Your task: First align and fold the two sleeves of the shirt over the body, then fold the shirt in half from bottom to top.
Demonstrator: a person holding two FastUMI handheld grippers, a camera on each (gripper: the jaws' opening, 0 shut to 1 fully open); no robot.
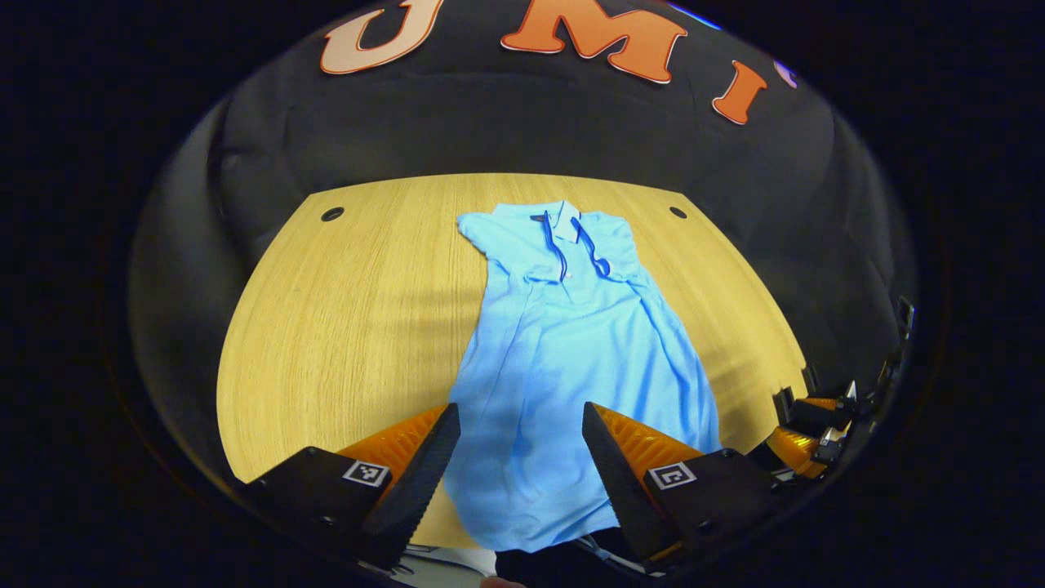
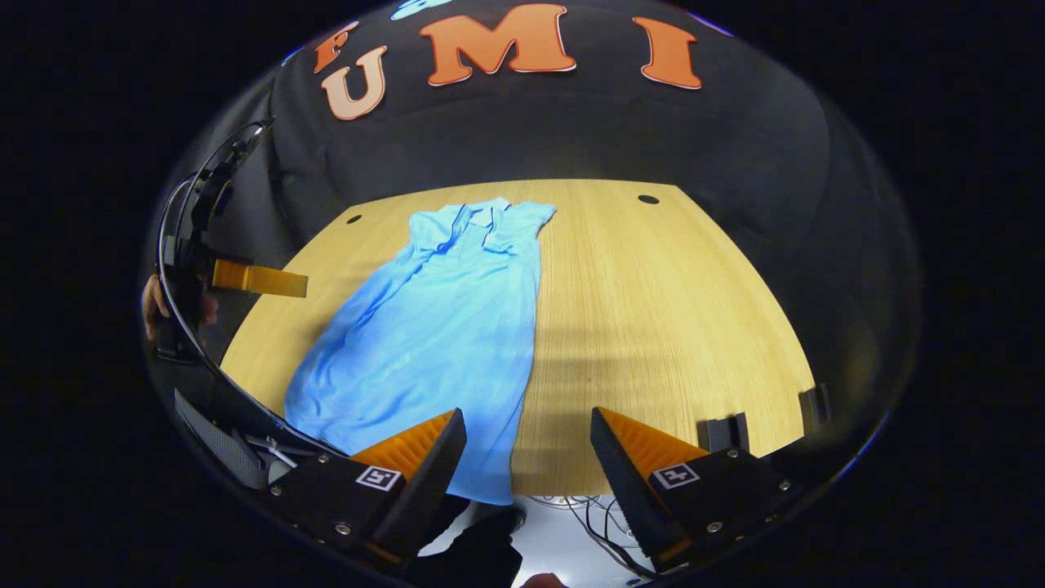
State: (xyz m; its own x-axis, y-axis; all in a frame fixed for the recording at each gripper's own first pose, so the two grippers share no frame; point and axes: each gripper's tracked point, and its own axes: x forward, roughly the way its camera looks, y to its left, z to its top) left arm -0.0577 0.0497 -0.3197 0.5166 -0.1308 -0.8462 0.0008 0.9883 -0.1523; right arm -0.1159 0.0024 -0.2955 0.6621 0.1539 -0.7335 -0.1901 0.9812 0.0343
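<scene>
**Shirt lying narrow on worktop, both tongs spread and empty**

The light blue shirt (image 1: 563, 351) lies flat on the wooden worktop (image 1: 343, 327), collar toward the booth's black wall, hem at the near edge and slightly over it. Both sleeves appear already folded in over the body, so the garment reads as a long narrow strip. A dark cord (image 1: 571, 245) loops around the collar area.

In the left gripper view, the left tongs (image 1: 521, 457) hang above the shirt's lower part, the fingers wide apart with blue fabric visible between them; they touch nothing. The right tongs (image 1: 808, 425) show at the right edge of that view, beside the worktop's near corner.

In the right gripper view, the right tongs (image 2: 529, 457) are likewise spread and empty, above the near worktop edge, just right of the shirt's hem (image 2: 482, 482). The left tongs (image 2: 253, 279) show at the far left of that view, held by a hand (image 2: 151, 306), off the worktop's left side.

Small dark holes (image 1: 332, 214) mark the far worktop corners.
</scene>
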